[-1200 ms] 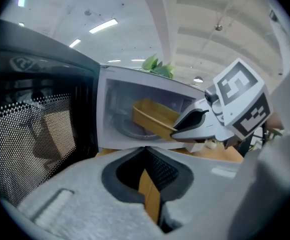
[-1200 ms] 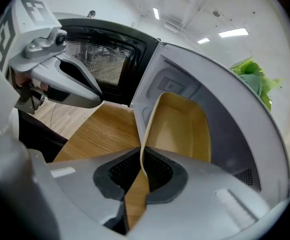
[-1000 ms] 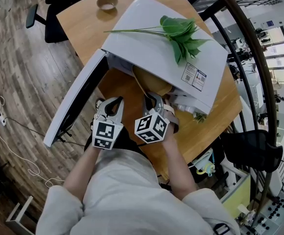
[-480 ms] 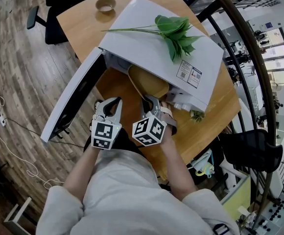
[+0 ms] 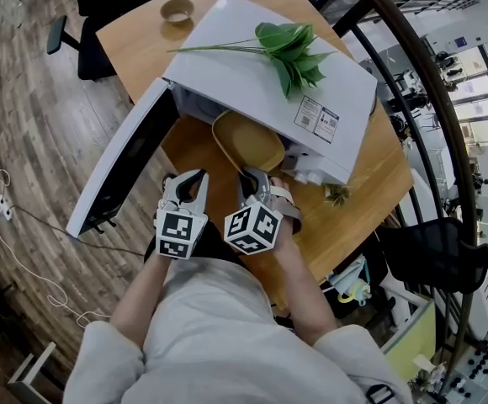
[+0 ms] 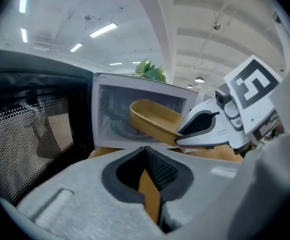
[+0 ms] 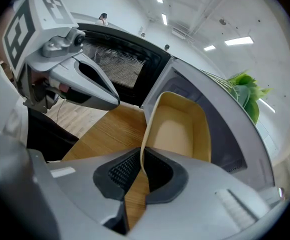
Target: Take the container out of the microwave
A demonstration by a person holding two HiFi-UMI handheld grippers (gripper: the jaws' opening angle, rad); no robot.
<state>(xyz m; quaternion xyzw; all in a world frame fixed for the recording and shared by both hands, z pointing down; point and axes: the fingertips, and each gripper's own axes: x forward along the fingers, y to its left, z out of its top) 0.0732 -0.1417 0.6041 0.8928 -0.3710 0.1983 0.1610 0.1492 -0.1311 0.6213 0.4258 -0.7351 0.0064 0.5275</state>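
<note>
At the far left the microwave's door (image 5: 119,171) is hanging wide open, its dark mesh window facing the left hand-held gripper (image 6: 146,151). That gripper is hovering in front of the opening with its jaws pressed together at the tips and nothing caught between them; only the wooden desk (image 5: 358,196) is showing through the narrow slit behind the pads. Just beside it, the right hand-held gripper (image 7: 142,158) is pinching the thin near rim of the tan container (image 5: 248,140), its jaws closed on that edge. The container is sitting tilted at the mouth of the white microwave (image 5: 252,87): its near end is sticking out over the desk, while its far end seems to be lying within the cavity, though the head view's angle is making that hard to judge. A green leafy plant (image 5: 293,47) is lying across the top of the microwave, its long stem pointing left.
</note>
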